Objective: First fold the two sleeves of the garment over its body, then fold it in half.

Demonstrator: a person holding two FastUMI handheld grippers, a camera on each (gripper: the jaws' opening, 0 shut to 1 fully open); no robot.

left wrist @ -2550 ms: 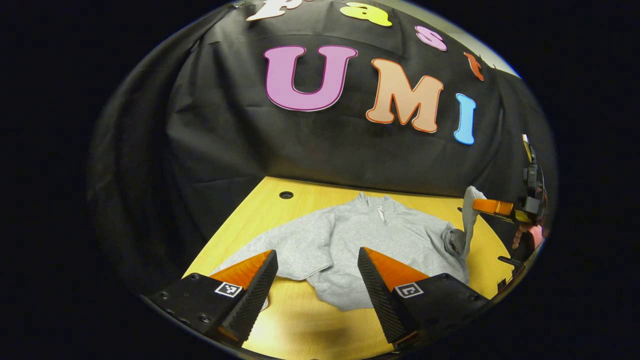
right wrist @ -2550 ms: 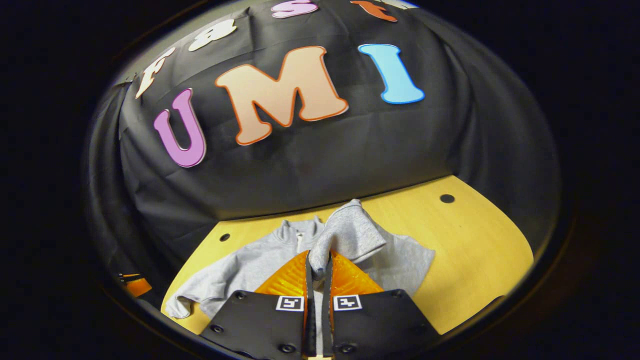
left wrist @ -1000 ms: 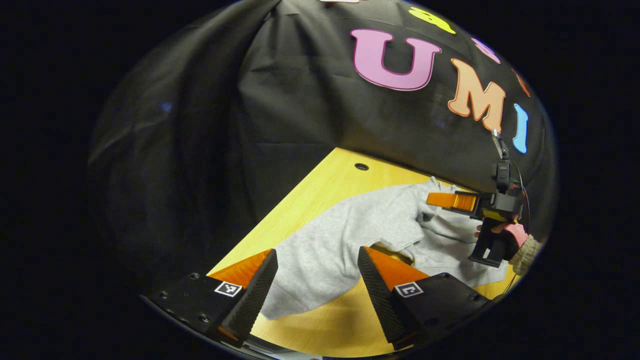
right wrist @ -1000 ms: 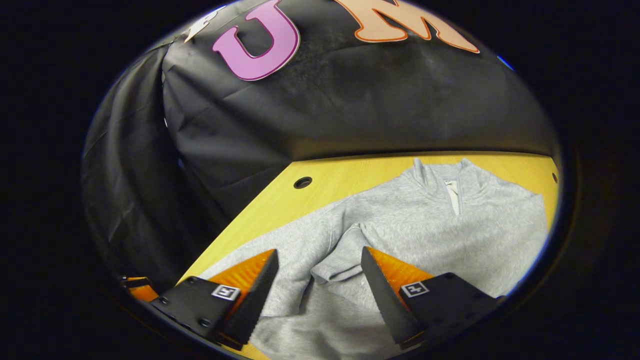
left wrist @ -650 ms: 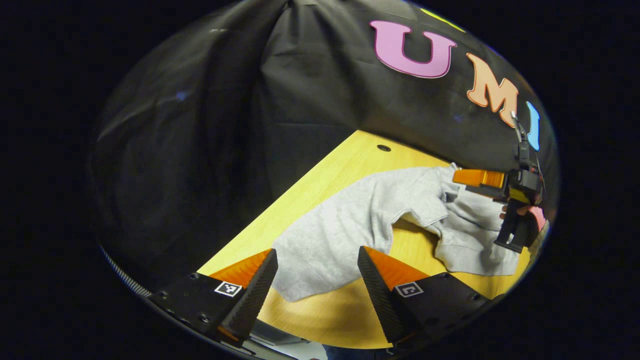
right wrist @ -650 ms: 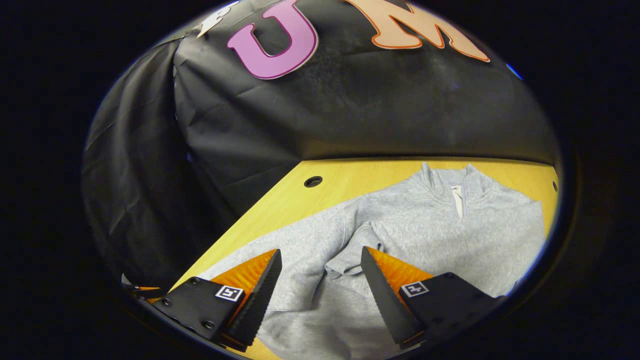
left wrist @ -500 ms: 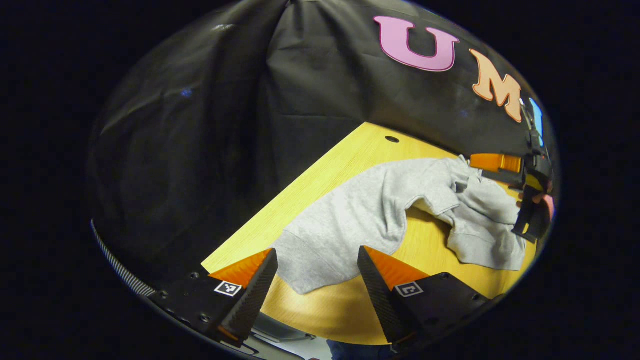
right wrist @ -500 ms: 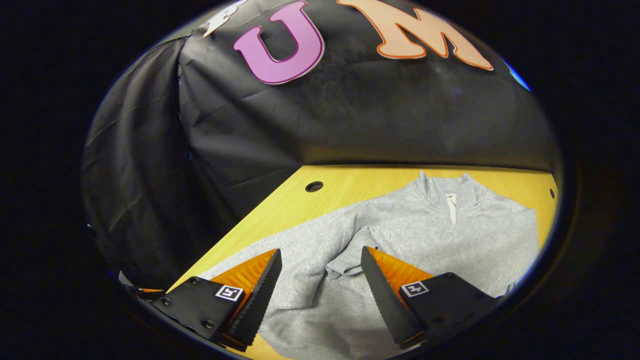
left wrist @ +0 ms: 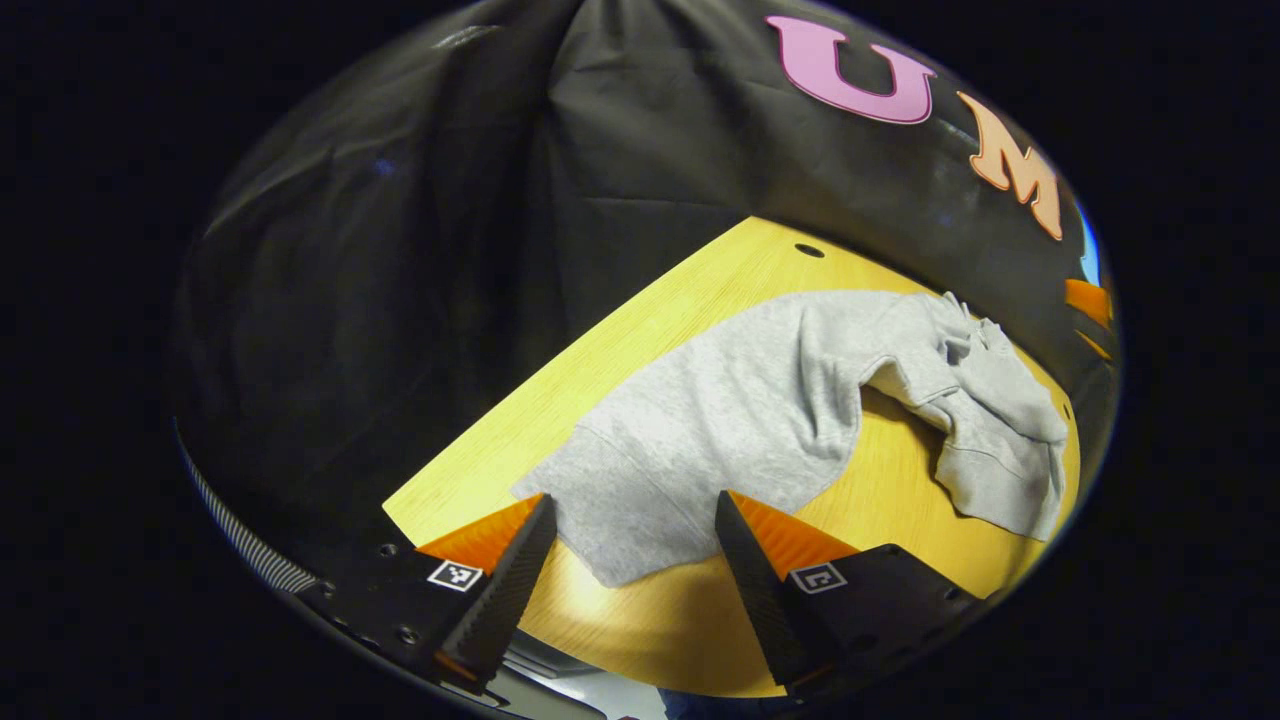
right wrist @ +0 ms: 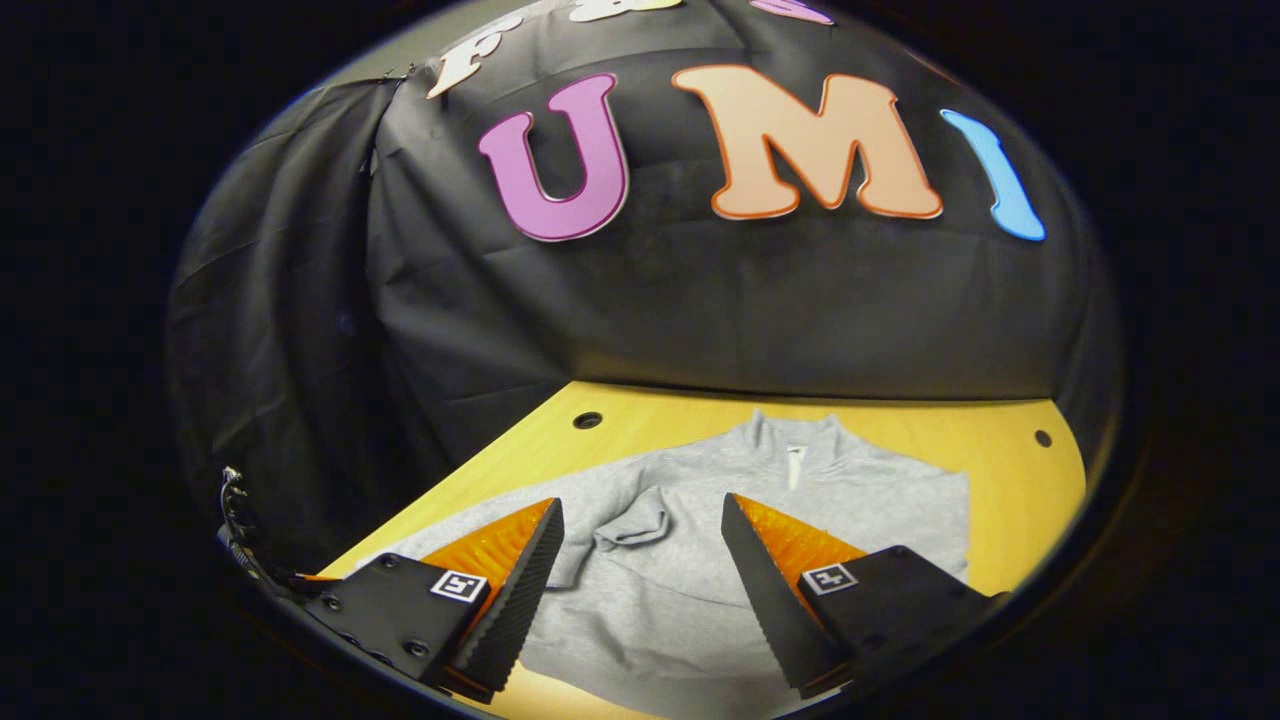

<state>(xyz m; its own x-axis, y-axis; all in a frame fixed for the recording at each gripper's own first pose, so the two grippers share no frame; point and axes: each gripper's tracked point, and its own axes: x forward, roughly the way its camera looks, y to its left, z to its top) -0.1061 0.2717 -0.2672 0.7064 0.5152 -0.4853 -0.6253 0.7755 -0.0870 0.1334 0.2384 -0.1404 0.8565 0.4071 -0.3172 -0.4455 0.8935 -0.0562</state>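
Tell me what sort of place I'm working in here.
Most likely a staged recording booth, not a home: black cloth hangs as the wall behind a bare wooden table with drilled holes, and a grey sweatshirt is laid out on it for folding.

Sweatshirt [right wrist: 700, 590] hem behind tongs [right wrist: 640, 590]

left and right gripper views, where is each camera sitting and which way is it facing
Left gripper view: rides the left gripper, low over the table's near left corner, facing the spread sleeve; its own open fingers show.
Right gripper view: rides the right gripper, above the sweatshirt, facing the collar and the cuff lying on the body; own open fingers show.
Shared: the grey sweatshirt and the wooden table.
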